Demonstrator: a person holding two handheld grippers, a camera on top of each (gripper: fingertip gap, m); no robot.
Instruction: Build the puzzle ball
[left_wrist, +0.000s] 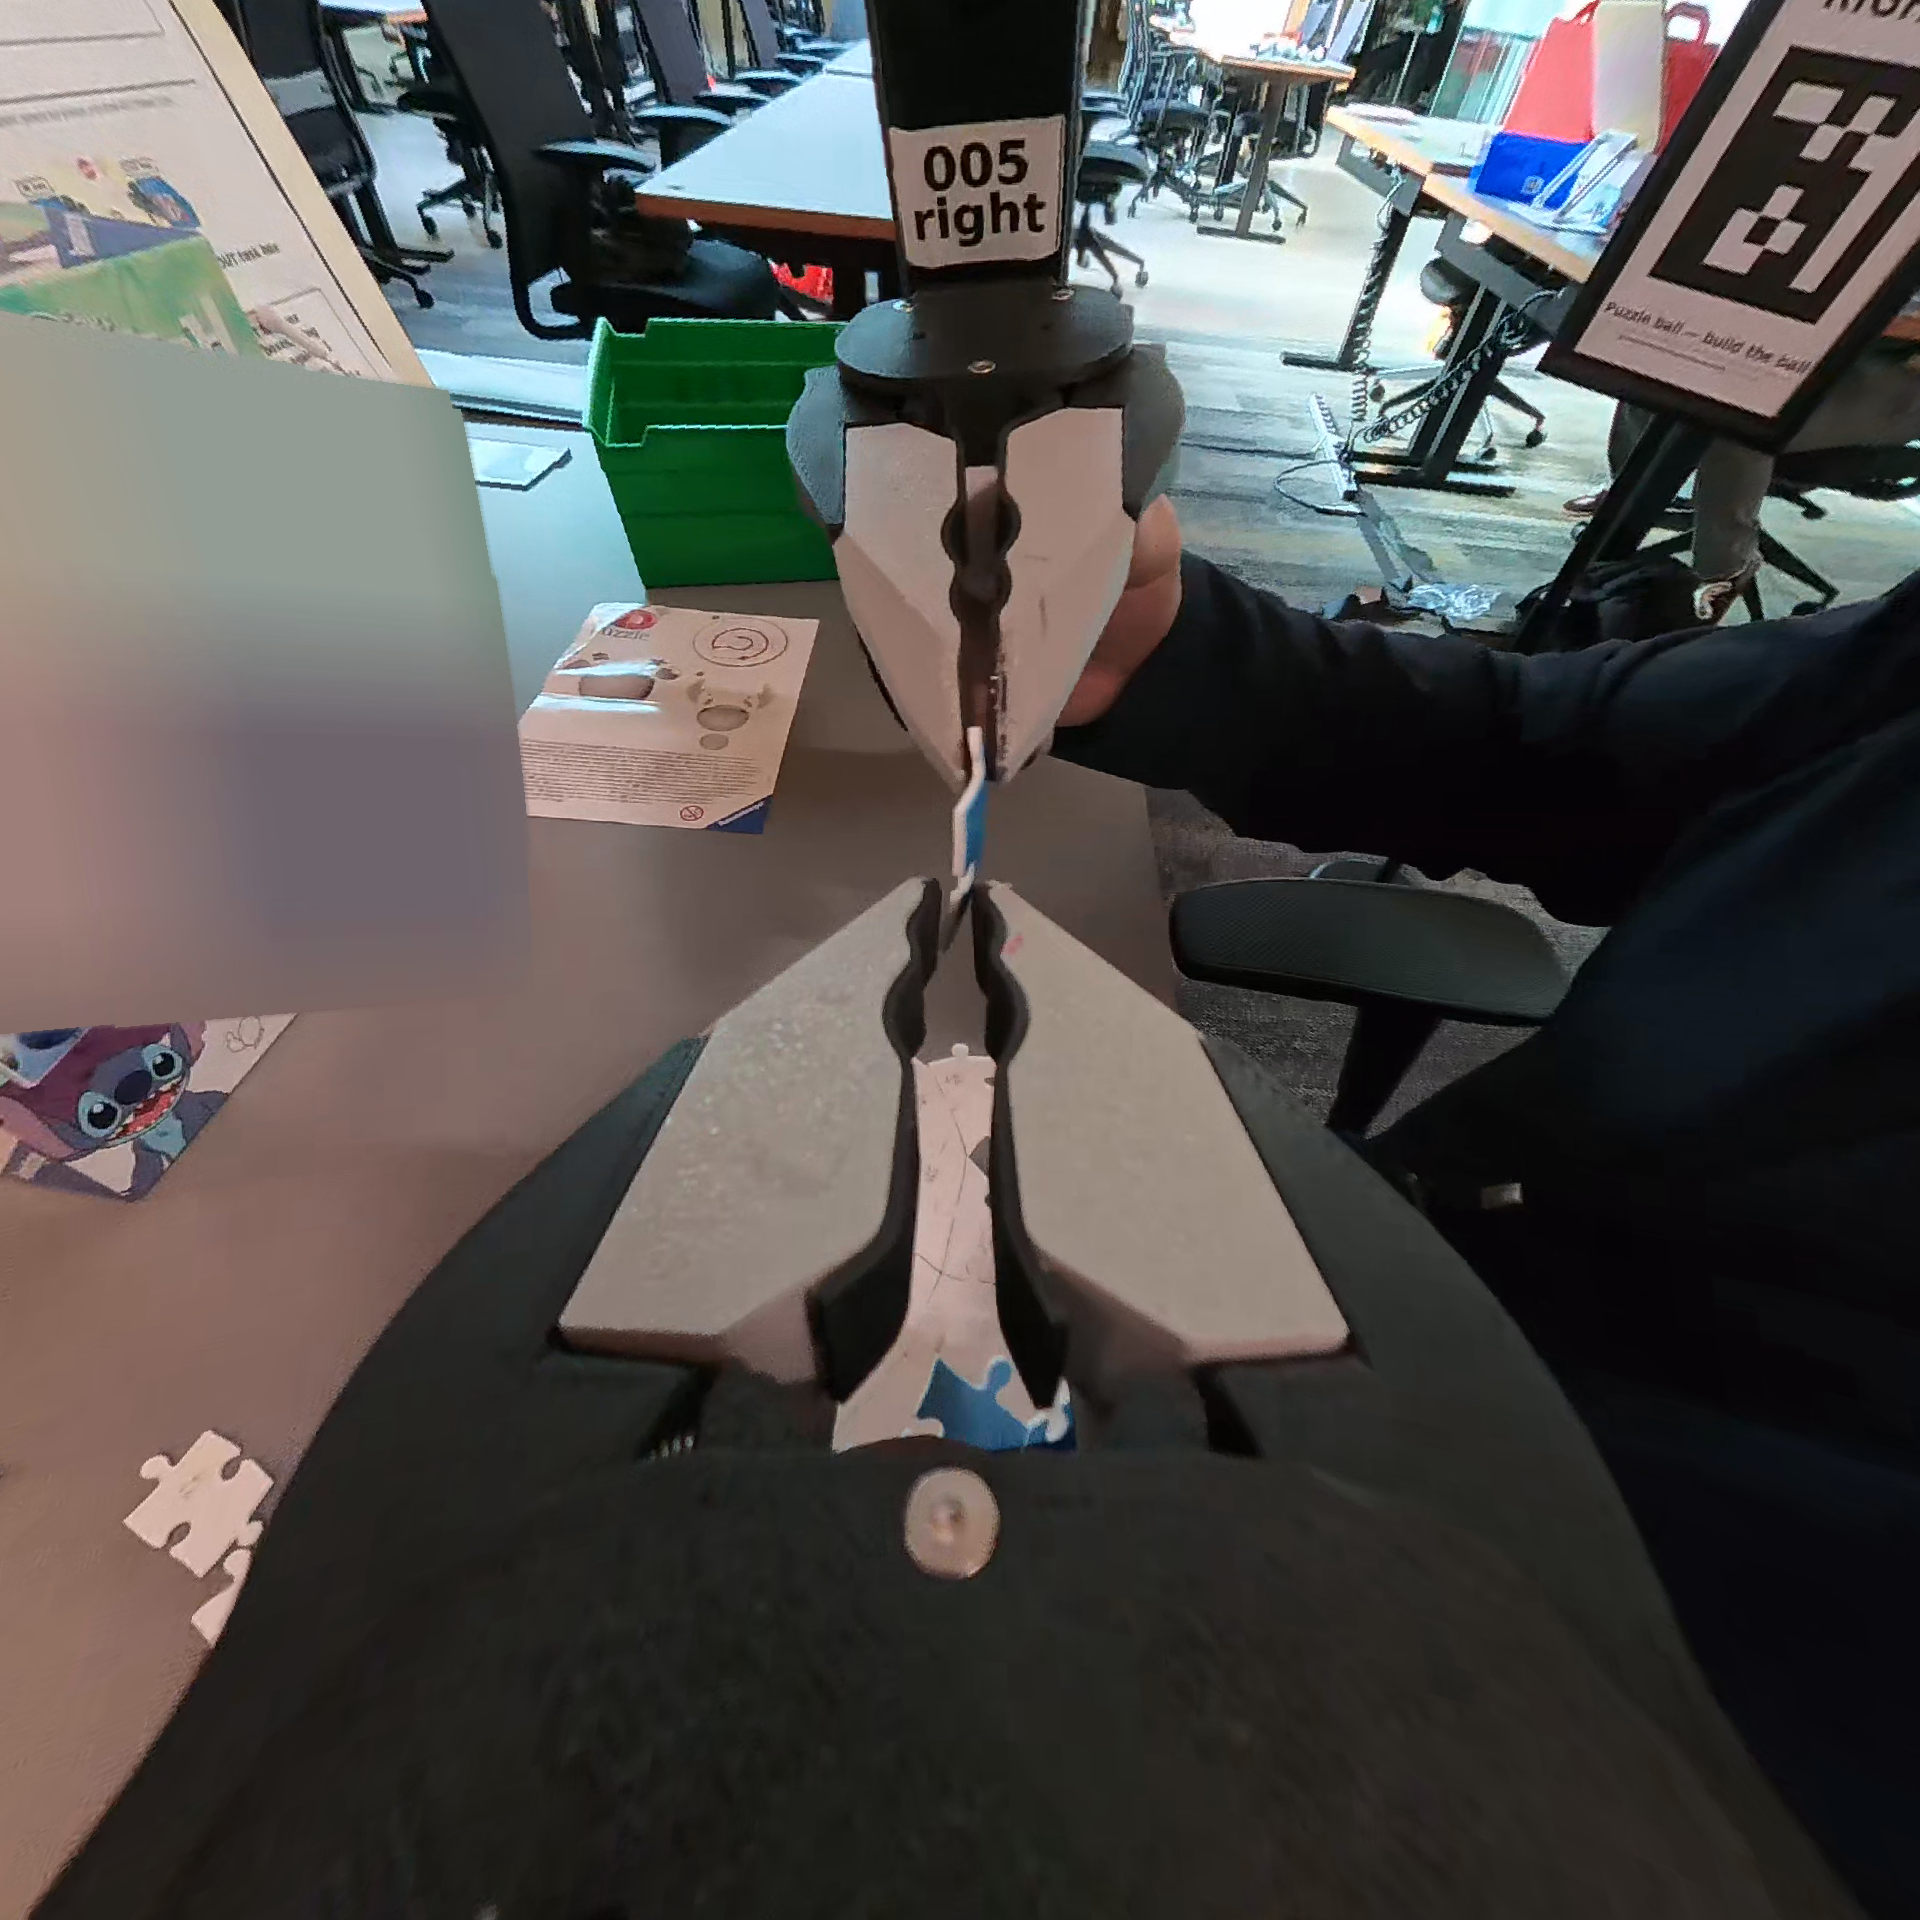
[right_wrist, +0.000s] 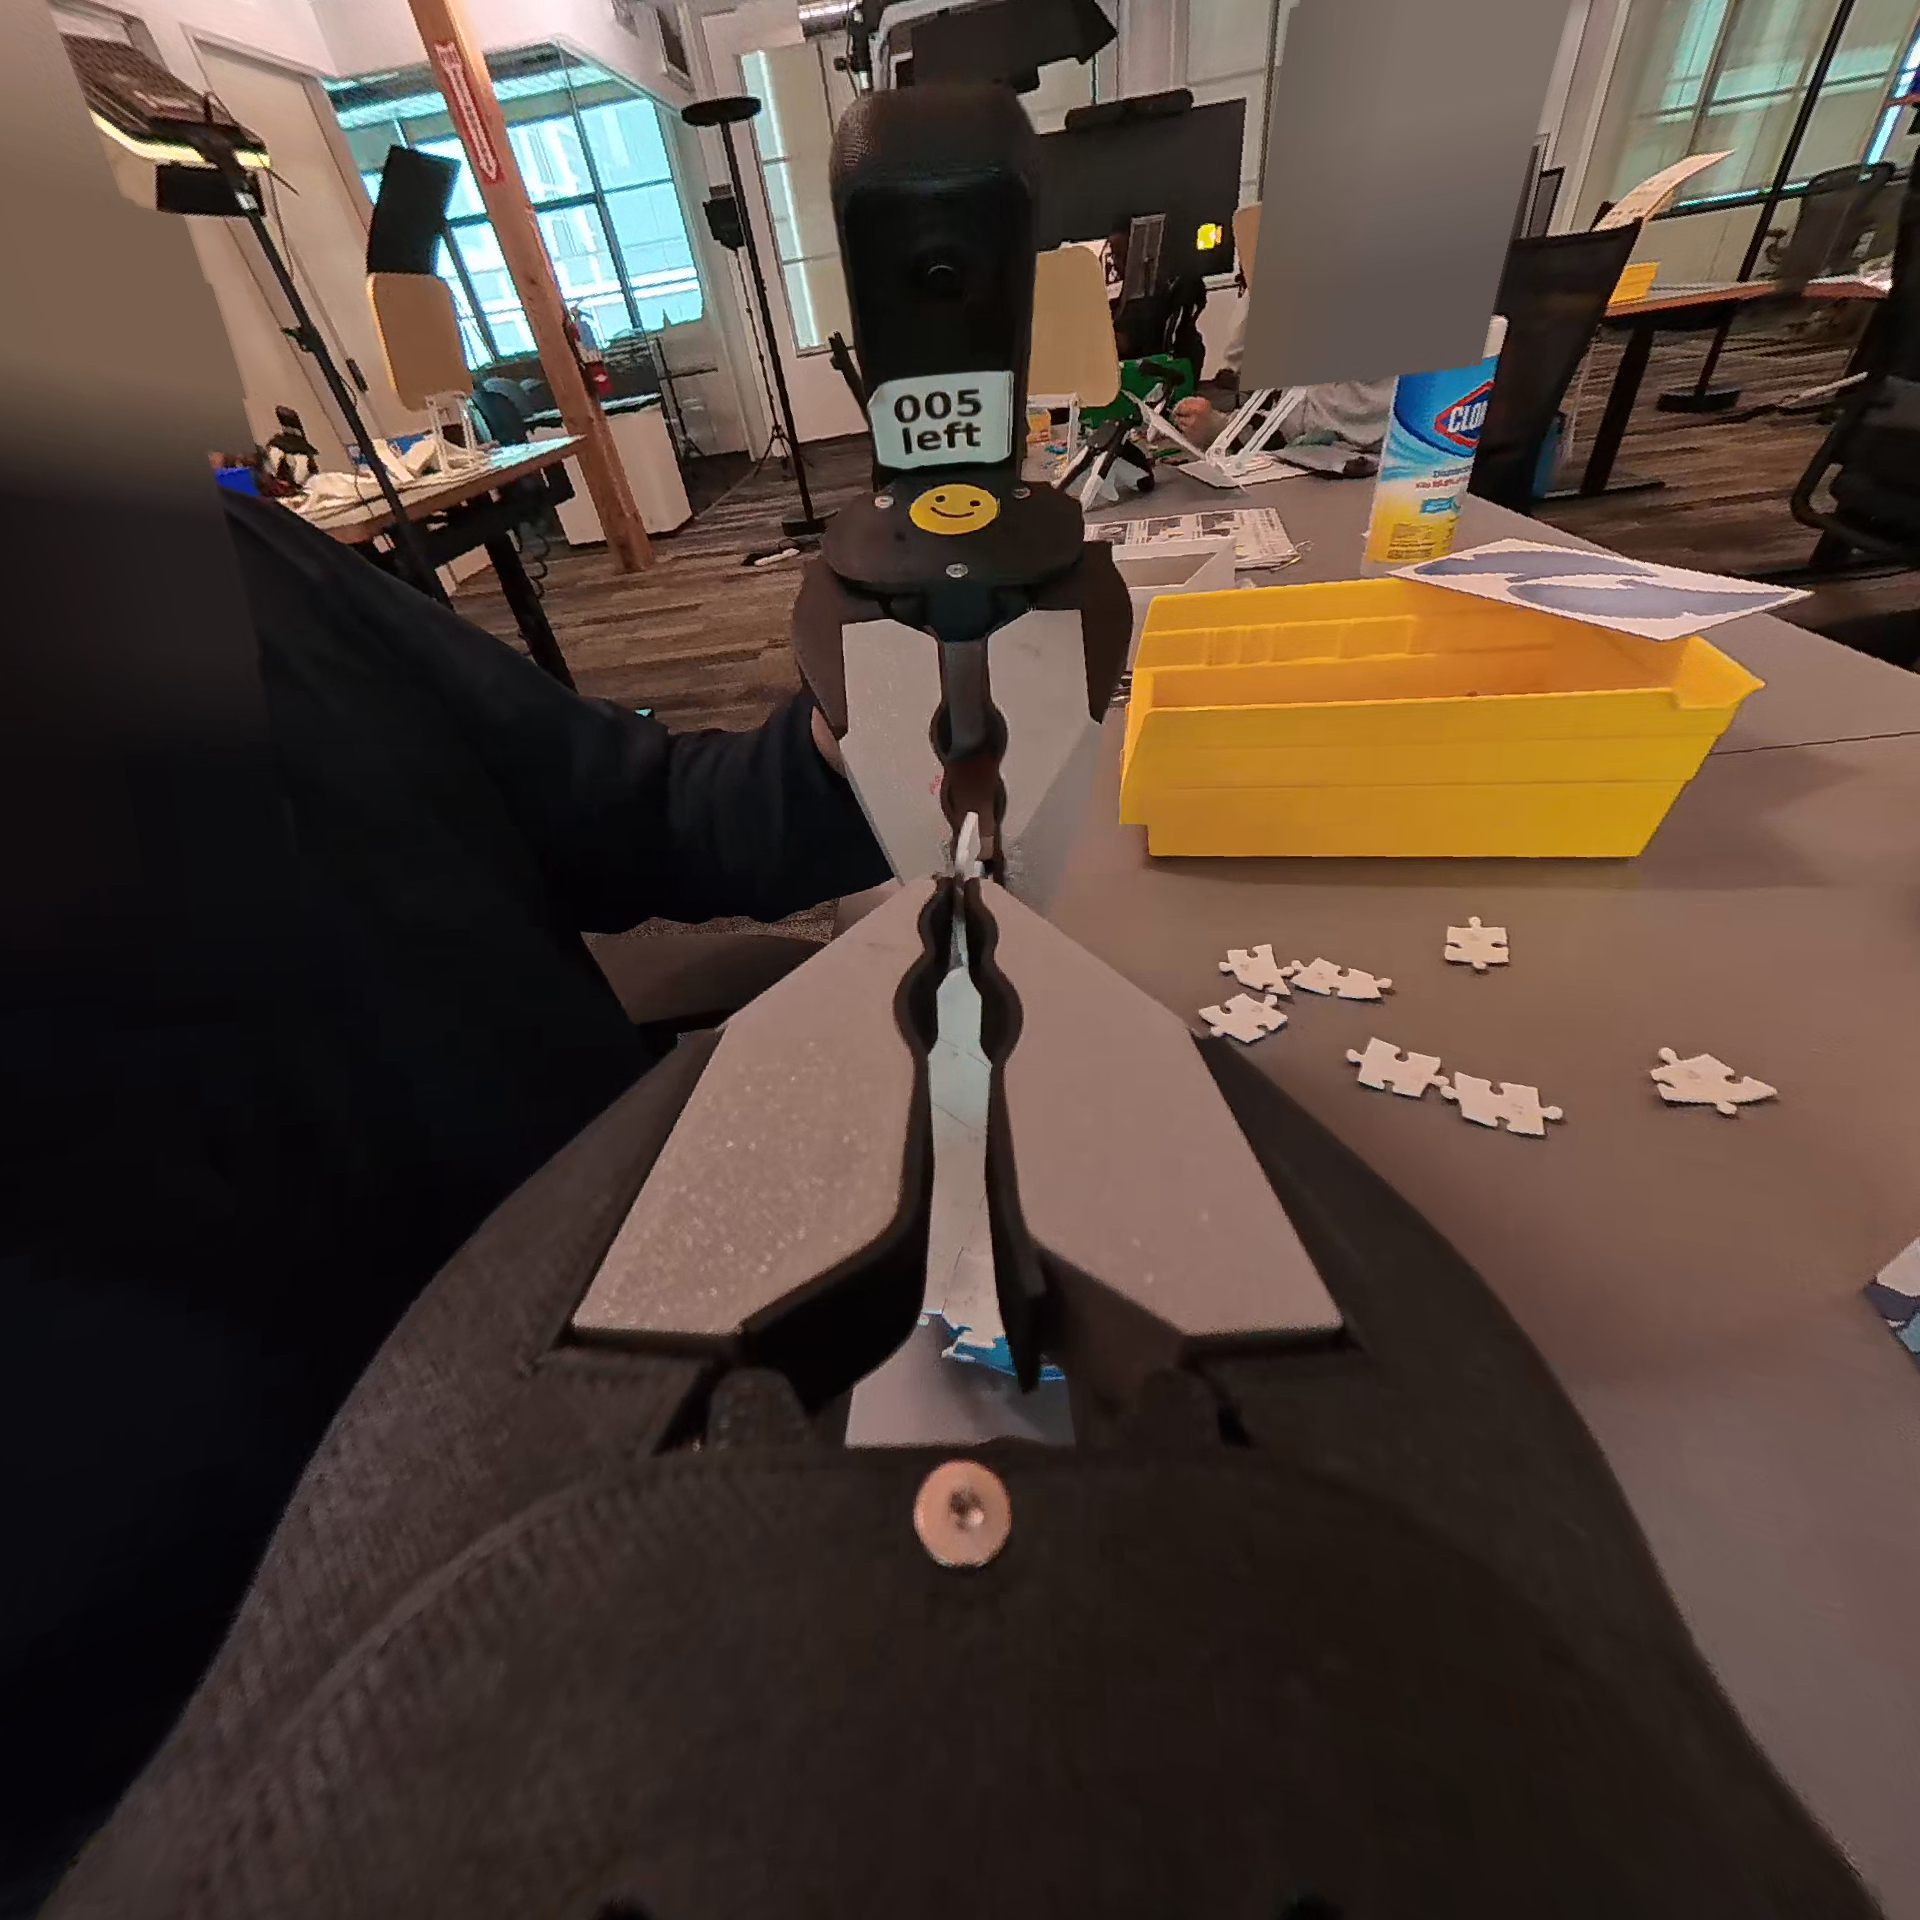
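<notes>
Flat grey table (right_wrist: 1351, 1299): carries a yellow plastic bin (right_wrist: 1423, 727); loose white jigsaw pieces (right_wrist: 1392, 1070), face down, scattered near the bin; a spray bottle with a blue-and-yellow label (right_wrist: 1439, 457); a green plastic bin (left_wrist: 707, 457); a folded printed instruction leaflet (left_wrist: 665, 727); a cartoon-printed puzzle box (left_wrist: 114, 1101).

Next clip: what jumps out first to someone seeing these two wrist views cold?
The two tongs meeting tip to tip in mid-air above the grey table: the right tongs and left tongs both pinch a blue-and-white puzzle piece between them. Next come the bright bins, a yellow bin behind the loose white puzzle pieces, and a green bin at the table's far edge.
</notes>
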